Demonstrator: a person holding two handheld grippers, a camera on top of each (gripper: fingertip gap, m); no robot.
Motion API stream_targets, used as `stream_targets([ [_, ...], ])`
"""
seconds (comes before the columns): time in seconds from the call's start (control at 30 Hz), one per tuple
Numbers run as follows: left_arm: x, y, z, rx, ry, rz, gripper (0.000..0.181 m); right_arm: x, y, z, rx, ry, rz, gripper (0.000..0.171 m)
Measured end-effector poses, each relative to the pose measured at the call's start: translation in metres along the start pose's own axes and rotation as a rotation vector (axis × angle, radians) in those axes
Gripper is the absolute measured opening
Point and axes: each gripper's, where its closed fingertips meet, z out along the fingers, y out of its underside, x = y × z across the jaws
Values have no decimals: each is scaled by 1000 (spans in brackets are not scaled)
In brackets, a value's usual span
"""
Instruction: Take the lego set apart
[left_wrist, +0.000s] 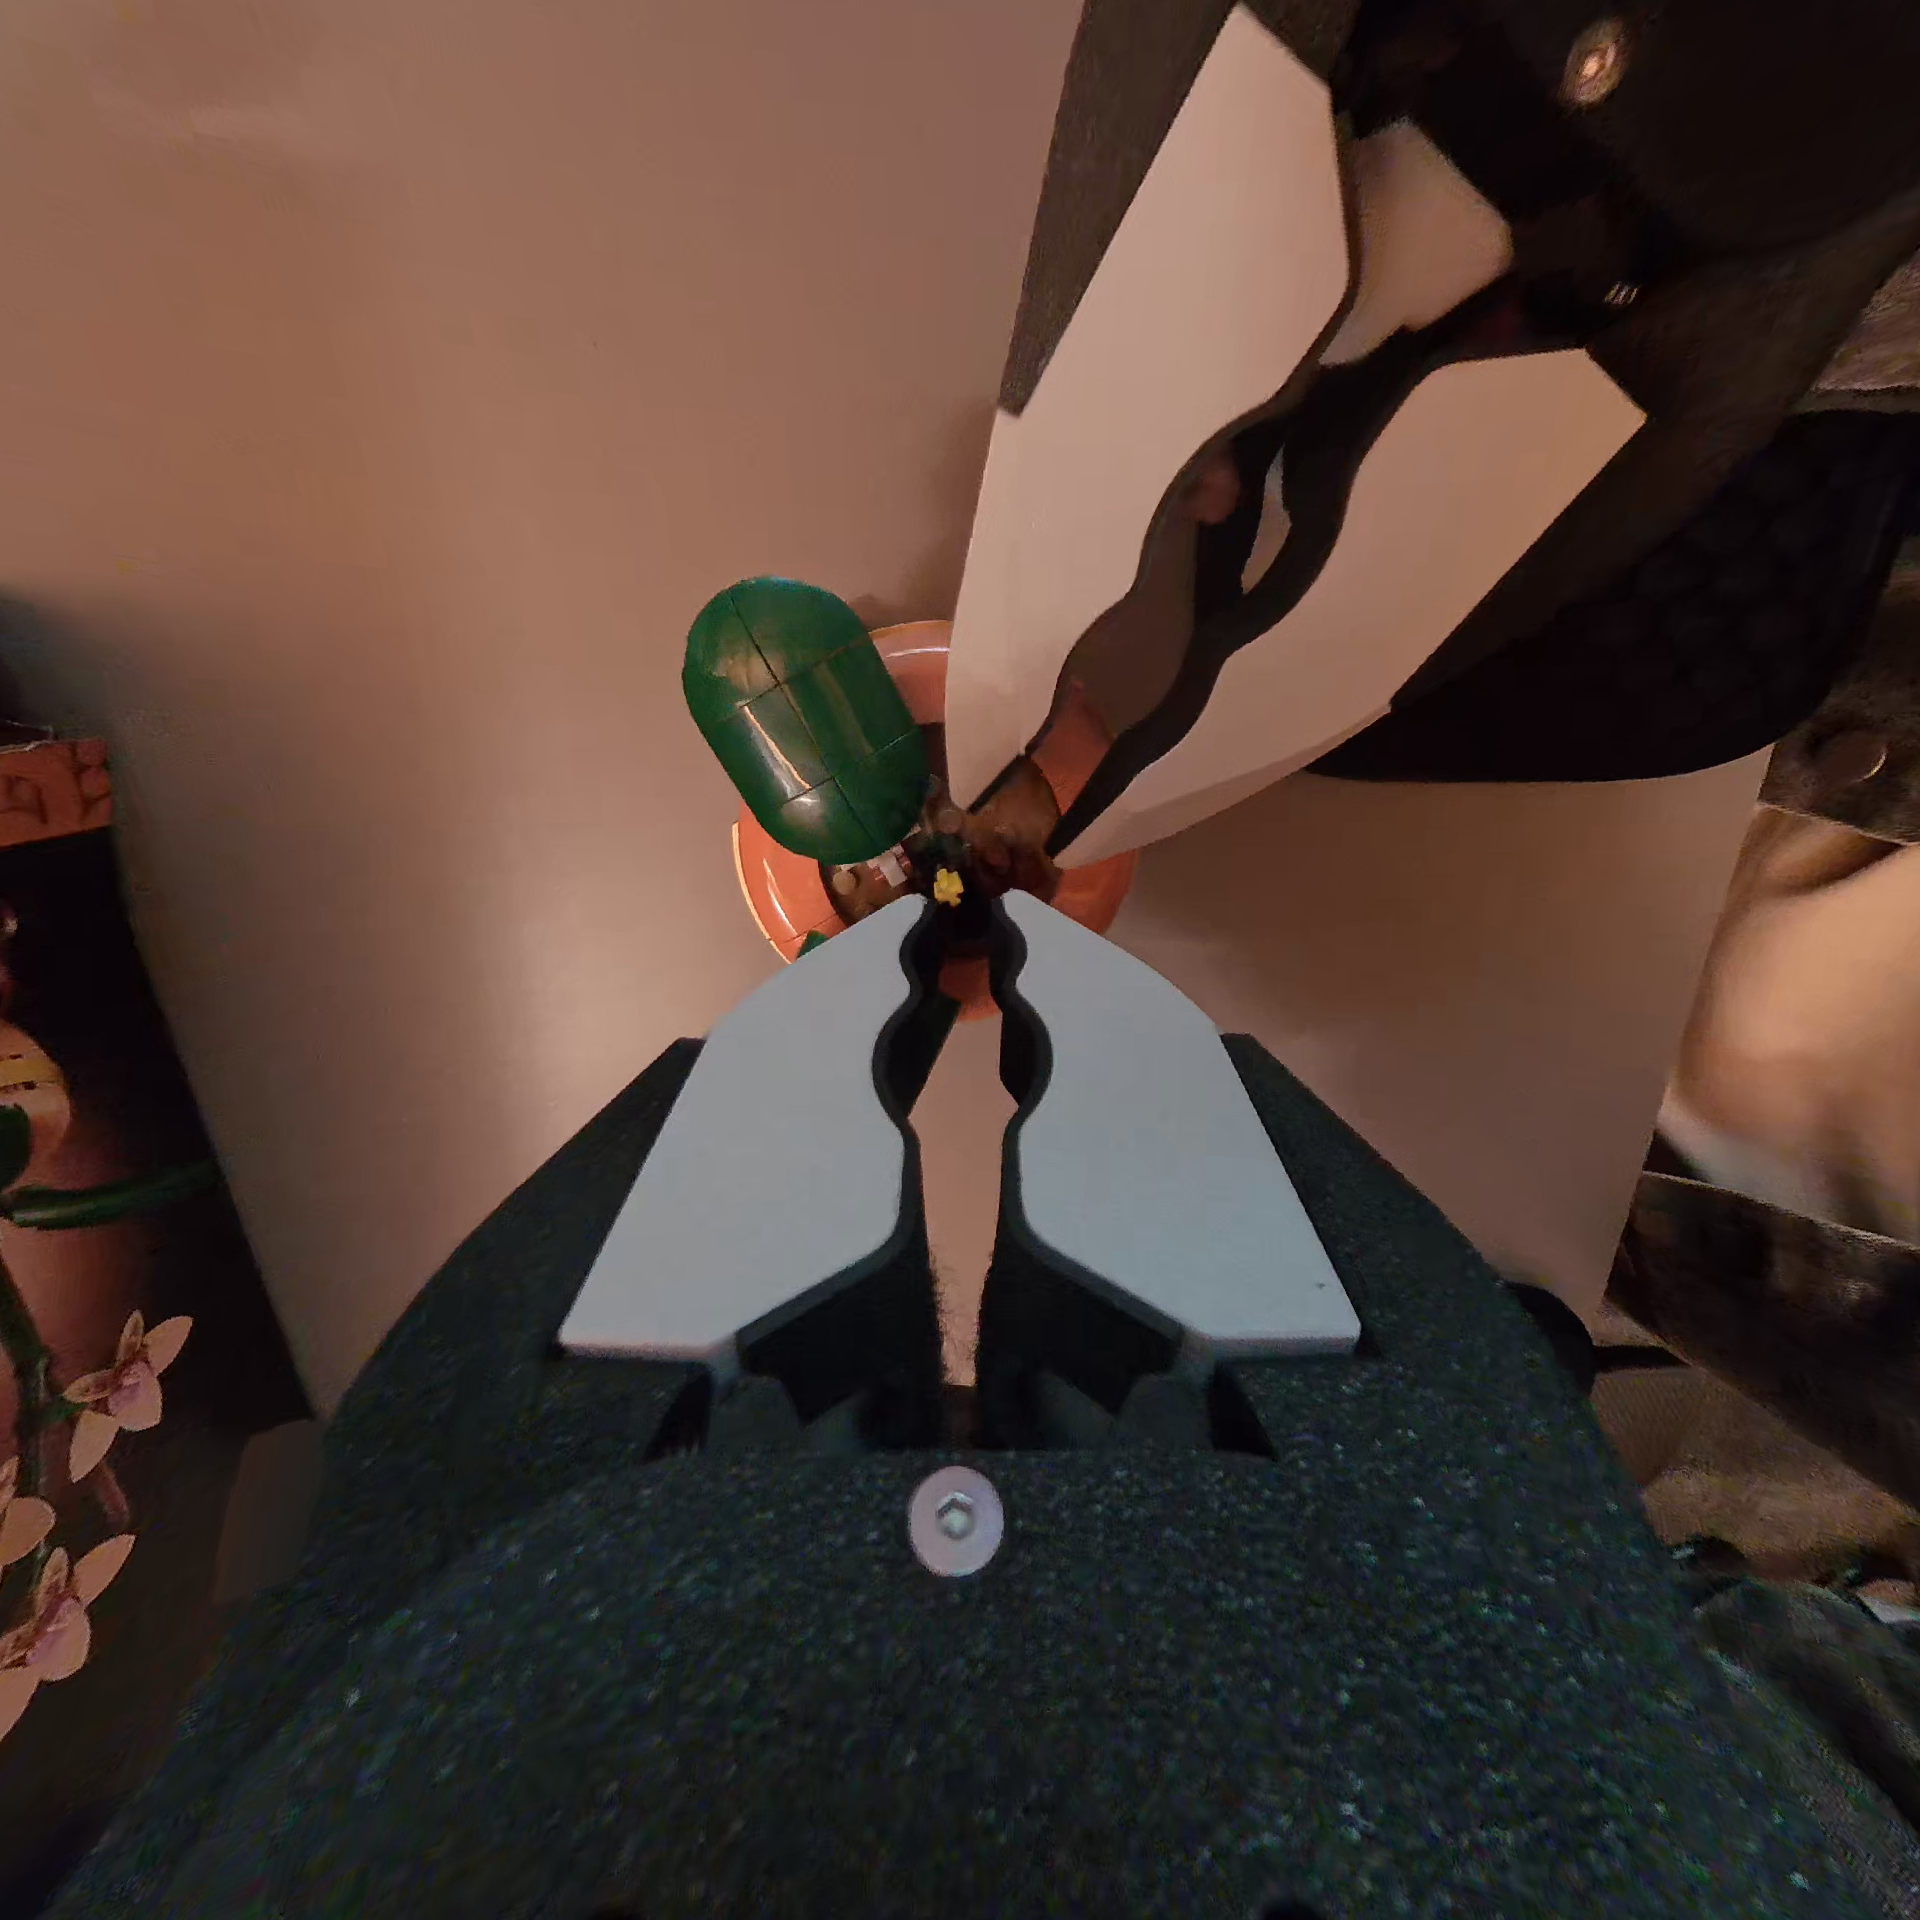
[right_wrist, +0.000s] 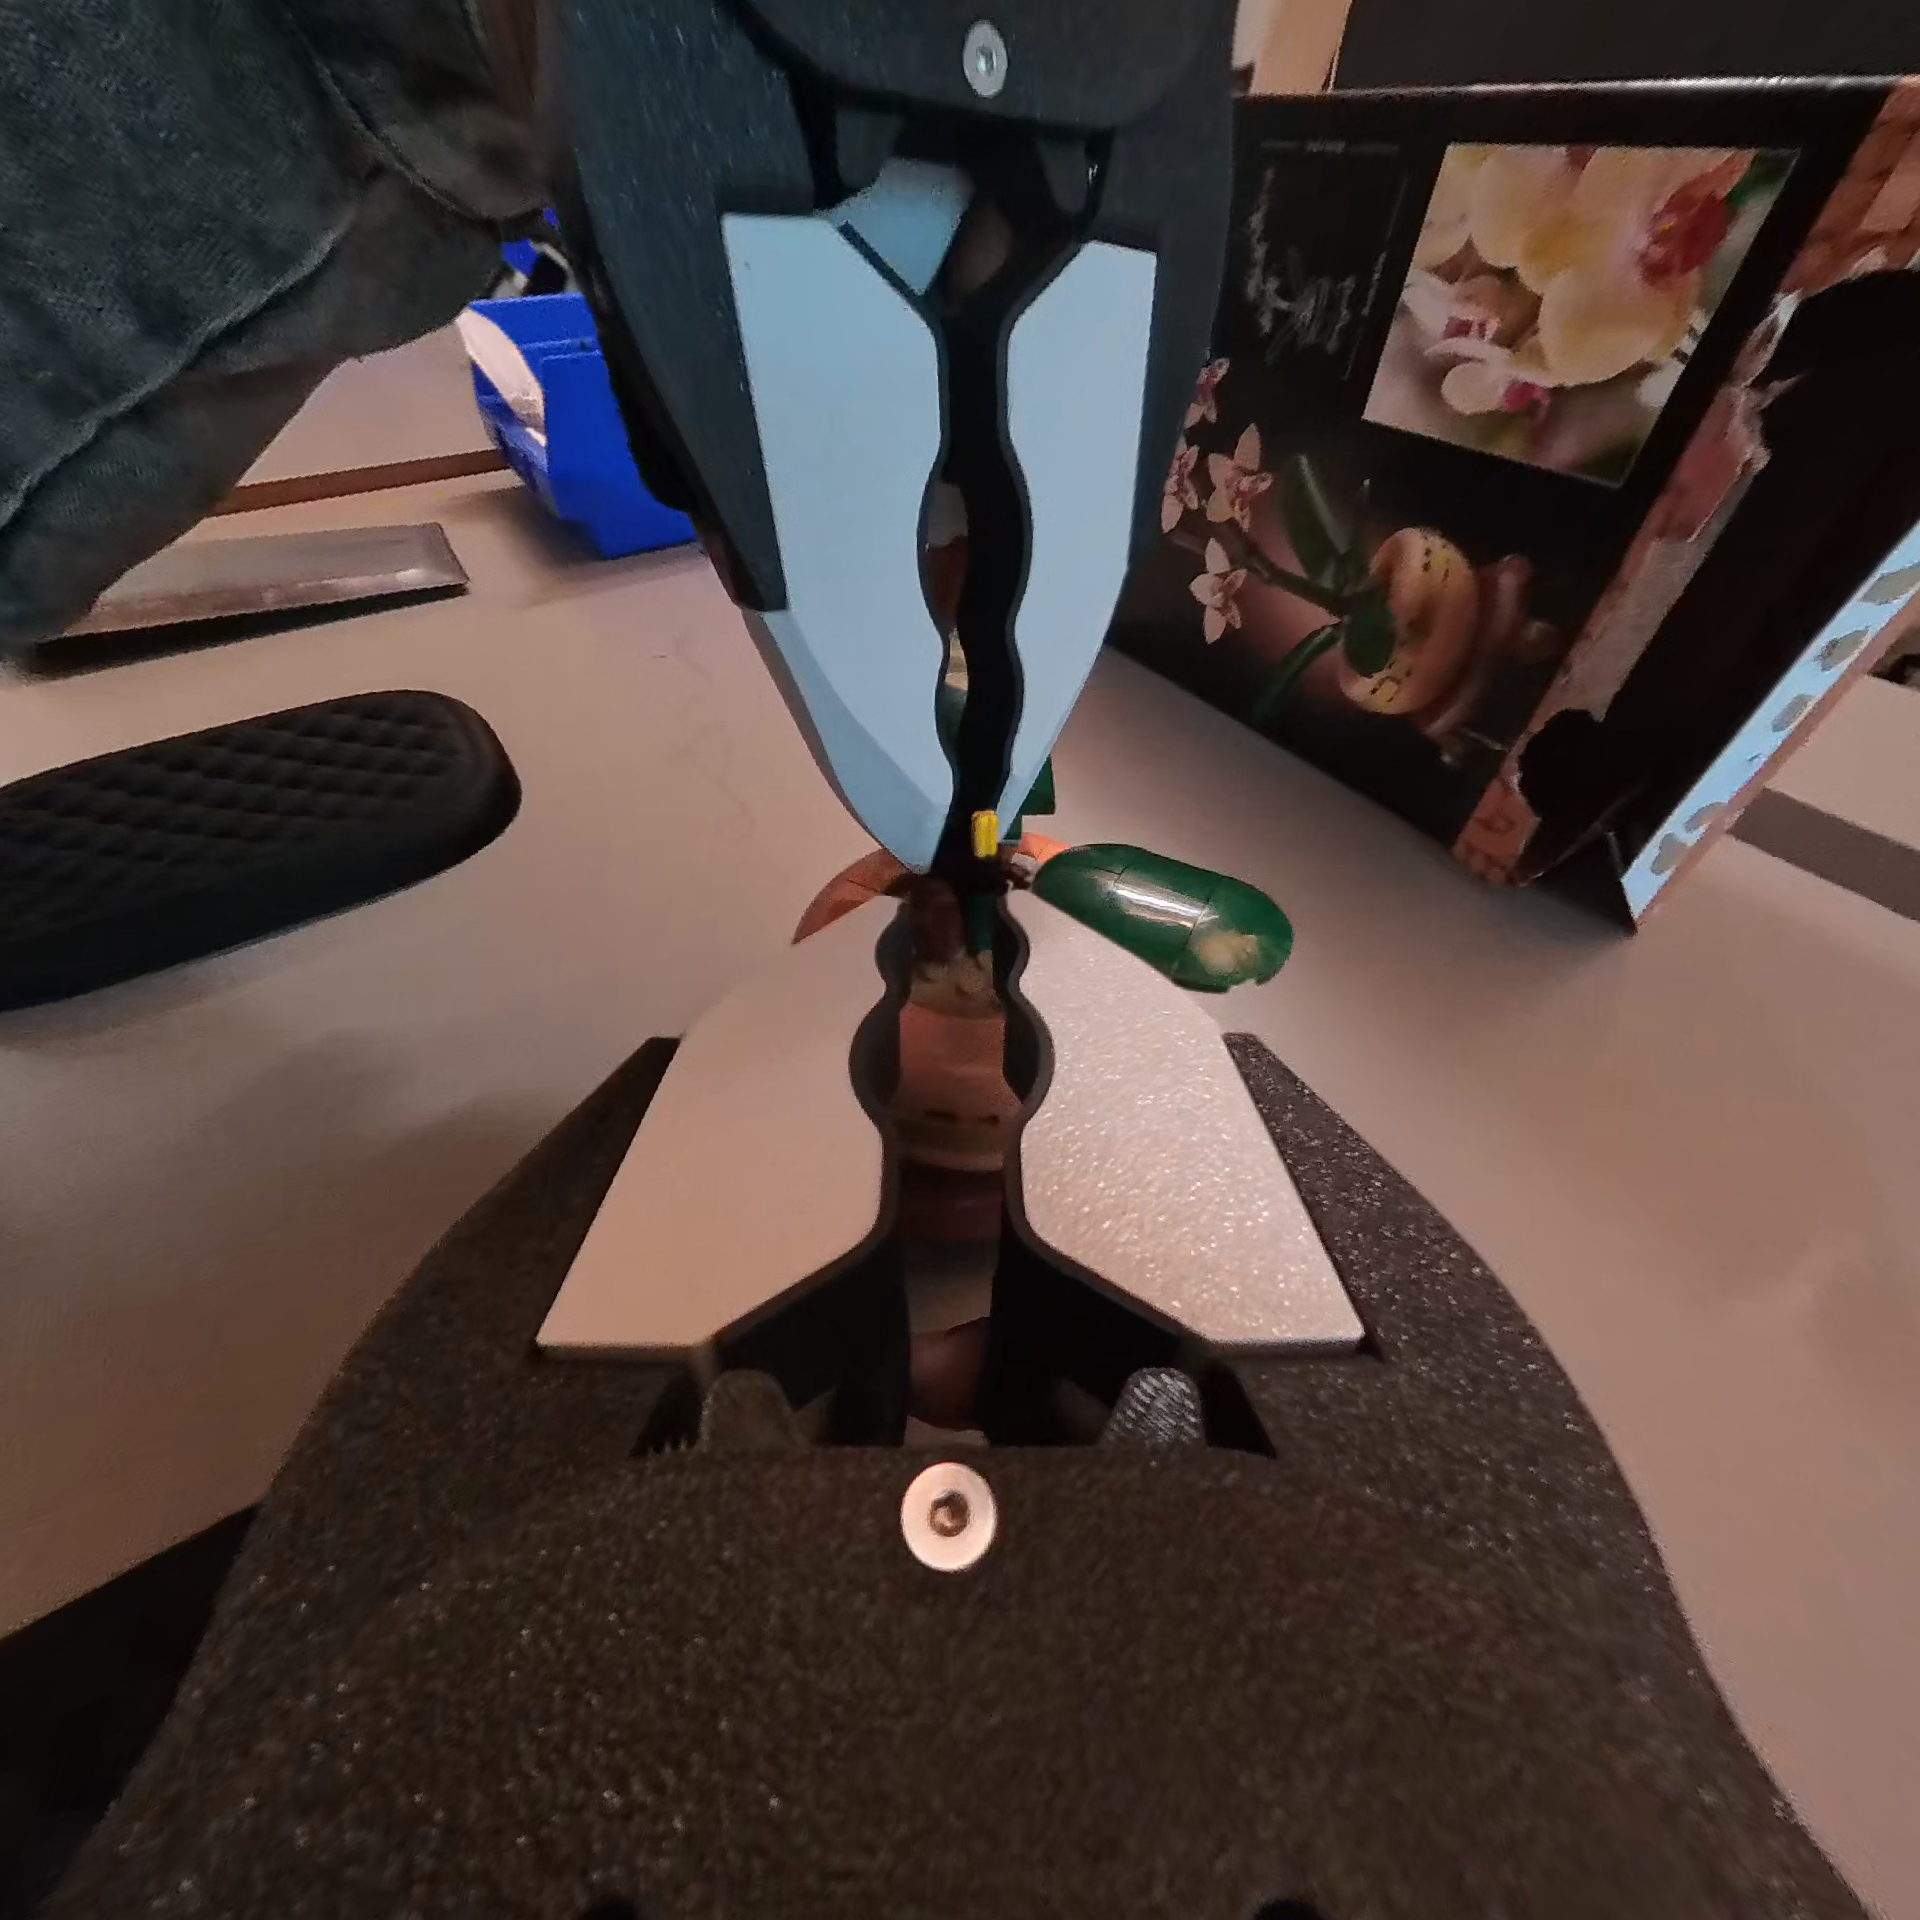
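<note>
The lego set (right_wrist: 961, 1049), a small brick-built plant in a terracotta-coloured pot, is seen standing on a pale grey table (right_wrist: 1455, 1195). In the left wrist view it is looked down on from above: the pot rim (left_wrist: 1091, 883) shows as an orange ring, and a dark green leaf (left_wrist: 800, 717) sticks out up and to the left.

The left gripper (left_wrist: 961, 909) is brought down over the centre of the plant. Its fingers are closed almost together around the thin dark stem, whose yellow tip (left_wrist: 945, 885) is seen just beyond the fingertips. In the right wrist view this same gripper (right_wrist: 961, 847) comes down from above, its jaws nearly touching, with the yellow tip (right_wrist: 983, 831) pinched at its end.

The right gripper (right_wrist: 951, 925) is held level, and its jaws are closed on the pot, which fills the wavy gap between them. In the left wrist view it (left_wrist: 1013, 805) enters from the upper right, its tips set on the pot's inner edge.

A printed box with orchid pictures (right_wrist: 1507, 468) is stood on the table behind and to the right. A black padded rest (right_wrist: 229, 821) and a blue bin (right_wrist: 571, 426) are seen to the left.
</note>
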Motion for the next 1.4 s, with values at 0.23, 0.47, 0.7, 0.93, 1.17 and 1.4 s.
stream_targets([
  [0.23, 0, 1, 0, 18, 3, 1, 8, -1, 8, 10, -68, 12, -26, 9],
  [0.47, 0, 1, 0, 6, 14, 8, 8, -2, 8, 9, -11, -39, 12, 5],
  [0.7, 0, 0, 0, -42, 11, 13, 8, -4, 6, 9, 32, -52, -35, 4],
  [0.93, 0, -1, 1, -58, 7, 19, 8, -2, 6, 8, 57, -84, 60, 3],
  [1.17, 0, -2, 1, -76, 10, 30, 8, -2, 5, 7, 72, -93, 74, 2],
  [1.4, 0, 0, 1, -87, -4, 63, 8, 22, -12, -27, 260, -25, 151, 0],
])
